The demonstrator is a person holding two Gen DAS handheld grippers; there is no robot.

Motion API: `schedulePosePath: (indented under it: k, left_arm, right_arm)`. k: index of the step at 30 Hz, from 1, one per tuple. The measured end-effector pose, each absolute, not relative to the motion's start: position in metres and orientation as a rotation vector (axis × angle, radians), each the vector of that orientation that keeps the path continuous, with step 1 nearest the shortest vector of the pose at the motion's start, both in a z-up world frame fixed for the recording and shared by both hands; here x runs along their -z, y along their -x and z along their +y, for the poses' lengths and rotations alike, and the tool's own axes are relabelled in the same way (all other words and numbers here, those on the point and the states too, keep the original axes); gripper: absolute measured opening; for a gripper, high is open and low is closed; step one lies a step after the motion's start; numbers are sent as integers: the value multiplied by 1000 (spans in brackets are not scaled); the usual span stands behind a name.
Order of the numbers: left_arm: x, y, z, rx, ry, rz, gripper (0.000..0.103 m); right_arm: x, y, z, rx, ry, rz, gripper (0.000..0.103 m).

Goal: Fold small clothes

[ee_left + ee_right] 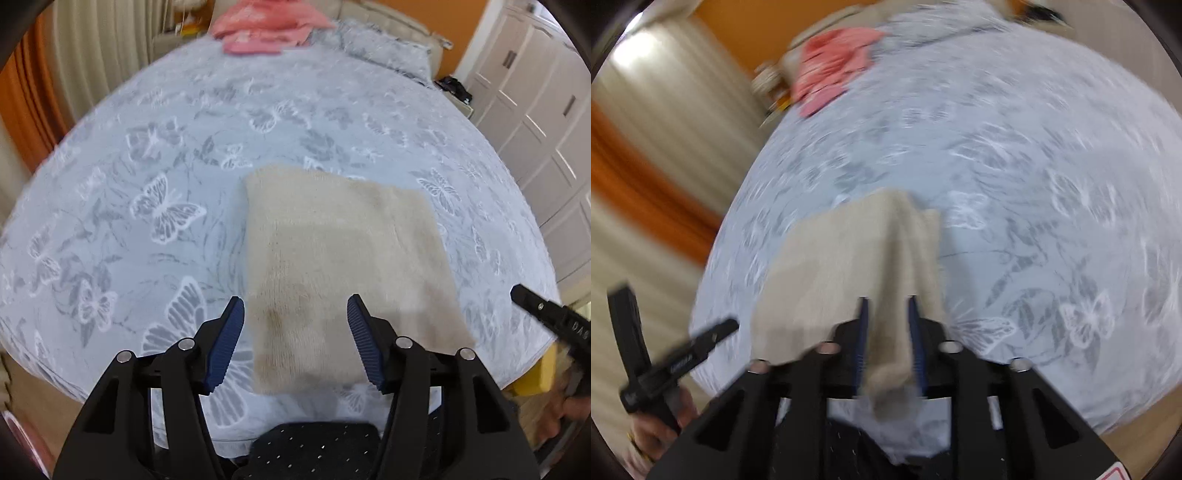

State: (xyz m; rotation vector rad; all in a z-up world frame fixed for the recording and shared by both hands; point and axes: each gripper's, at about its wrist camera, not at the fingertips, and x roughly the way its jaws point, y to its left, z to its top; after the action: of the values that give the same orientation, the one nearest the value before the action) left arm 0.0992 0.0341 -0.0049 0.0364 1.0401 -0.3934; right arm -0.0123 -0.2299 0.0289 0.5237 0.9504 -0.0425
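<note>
A folded beige cloth (340,251) lies flat on the butterfly-print bed cover (147,166), close to its near edge. My left gripper (295,299) hangs open just over the cloth's near left part, its blue pads (231,343) wide apart and pressing on nothing. In the right wrist view the same beige cloth (831,266) has one edge pulled up into a ridge that runs between the blue pads, and my right gripper (888,299) is shut on it. The right gripper (532,301) shows at the far right of the left wrist view, the left gripper (713,336) at the lower left of the right wrist view.
A heap of pink clothes (258,26) lies at the far end of the bed, beside a pillow (384,44). White wardrobe doors (535,110) stand to the right, and orange and cream curtains (639,166) hang on the left. The bed cover (1034,184) stretches wide around the cloth.
</note>
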Motion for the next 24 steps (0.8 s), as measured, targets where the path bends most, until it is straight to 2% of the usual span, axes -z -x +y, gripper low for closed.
schedulePosePath:
  k: [4, 7, 12, 16, 20, 22, 24]
  left_arm:
    - [0, -88, 22, 428, -42, 990, 62]
    - [9, -92, 12, 420, -55, 1024, 63]
    - [63, -101, 10, 340, -135, 1155, 65]
    - [86, -98, 29, 335, -58, 1224, 69]
    - [77, -93, 42, 323, -1, 1197, 69]
    - [73, -90, 40, 303, -28, 1177, 69]
    - [72, -86, 34, 294, -49, 1175, 69]
  right_arm:
    - [-40, -8, -196, -72, -443, 963, 3]
    - [-19, -30, -179, -105, -418, 1032, 3]
    - [79, -40, -184, -19, -333, 1286, 0]
    - [60, -22, -200, -28, -503, 1232, 0]
    - [18, -9, -194, -37, -407, 1141, 7]
    - [21, -10, -188, -49, -364, 1163, 8]
    - [49, -14, -176, -31, -276, 1252, 7]
